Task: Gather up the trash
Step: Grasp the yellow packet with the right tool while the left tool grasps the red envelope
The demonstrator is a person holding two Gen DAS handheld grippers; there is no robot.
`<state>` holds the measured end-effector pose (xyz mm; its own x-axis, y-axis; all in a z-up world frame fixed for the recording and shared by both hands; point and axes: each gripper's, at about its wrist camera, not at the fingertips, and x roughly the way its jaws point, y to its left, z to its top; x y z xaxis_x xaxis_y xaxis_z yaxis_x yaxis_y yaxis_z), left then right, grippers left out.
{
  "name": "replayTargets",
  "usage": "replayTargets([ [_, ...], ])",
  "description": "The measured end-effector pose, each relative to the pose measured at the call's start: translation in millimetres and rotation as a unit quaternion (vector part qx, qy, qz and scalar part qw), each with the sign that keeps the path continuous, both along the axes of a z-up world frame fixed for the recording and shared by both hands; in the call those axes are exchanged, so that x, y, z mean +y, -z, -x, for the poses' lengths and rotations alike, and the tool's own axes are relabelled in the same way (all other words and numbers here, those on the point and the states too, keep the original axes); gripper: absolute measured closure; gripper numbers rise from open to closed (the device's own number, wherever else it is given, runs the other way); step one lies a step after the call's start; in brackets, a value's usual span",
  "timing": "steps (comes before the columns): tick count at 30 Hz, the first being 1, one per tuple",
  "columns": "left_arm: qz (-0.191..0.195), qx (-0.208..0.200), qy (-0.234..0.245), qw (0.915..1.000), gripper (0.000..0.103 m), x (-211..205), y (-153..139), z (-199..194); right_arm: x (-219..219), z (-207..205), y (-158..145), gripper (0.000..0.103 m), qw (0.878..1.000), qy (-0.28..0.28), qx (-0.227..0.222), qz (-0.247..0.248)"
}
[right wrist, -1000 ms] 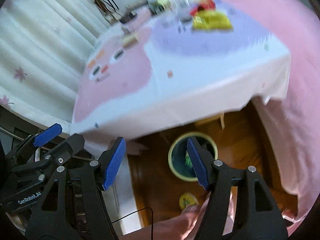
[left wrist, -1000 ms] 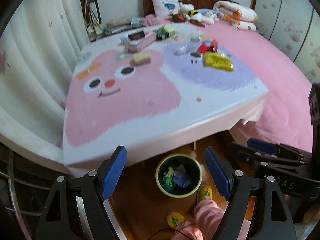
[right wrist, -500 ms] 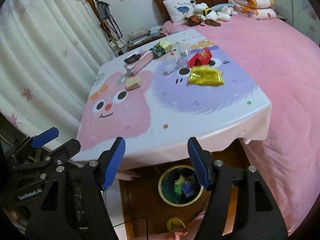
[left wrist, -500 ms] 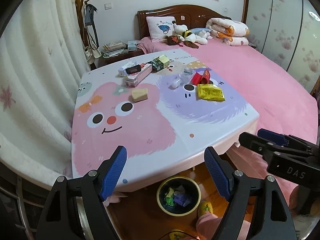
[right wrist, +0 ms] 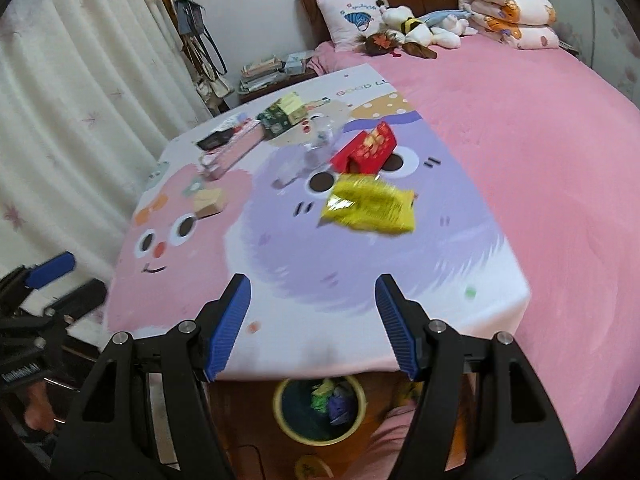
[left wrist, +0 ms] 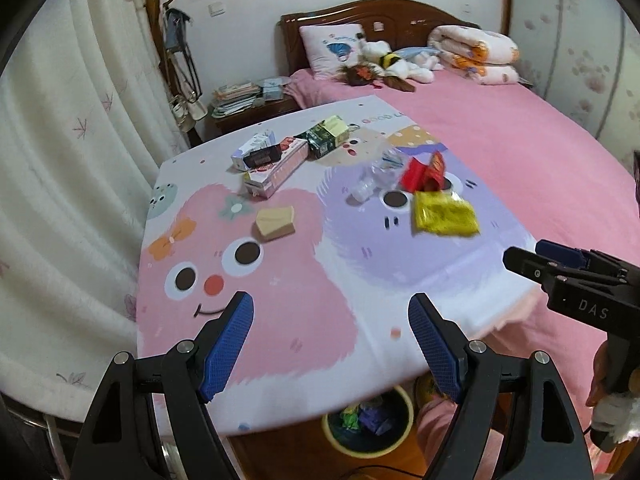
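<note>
Trash was seen scattered on the table (left wrist: 280,320): yellow bag (right wrist: 370,206), red packet (right wrist: 366,150), some boxes. Both the left gripper (left wrist: 331,344) and right gripper (right wrist: 313,326) were held wide open, nothing gripped, above the near edge, and a bin (right wrist: 319,414) was spotted underneath.

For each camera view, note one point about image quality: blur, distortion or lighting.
Left wrist view: fisheye bends the curtain and wardrobe, corners vignette black; the yellow packet is slightly smeared. Right wrist view: more motion blur, smearing the yellow packet and the table edge; the bin below sits in dim shadow. Lighting is soft, without harsh glare.
</note>
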<state>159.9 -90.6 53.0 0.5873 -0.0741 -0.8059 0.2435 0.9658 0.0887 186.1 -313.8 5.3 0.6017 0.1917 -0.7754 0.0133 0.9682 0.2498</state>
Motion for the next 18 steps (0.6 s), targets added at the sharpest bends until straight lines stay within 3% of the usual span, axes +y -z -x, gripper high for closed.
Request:
replayTargets([
  [10, -0.014, 0.058, -0.050, 0.9970, 0.022, -74, 38, -103, -48, -124, 46, 0.041, 0.994, -0.094, 0.051, 0.033],
  [18, -0.016, 0.099, -0.108, 0.9891, 0.022, -91, 71, -134, -38, -180, 87, 0.041, 0.974, -0.205, 0.085, 0.046],
])
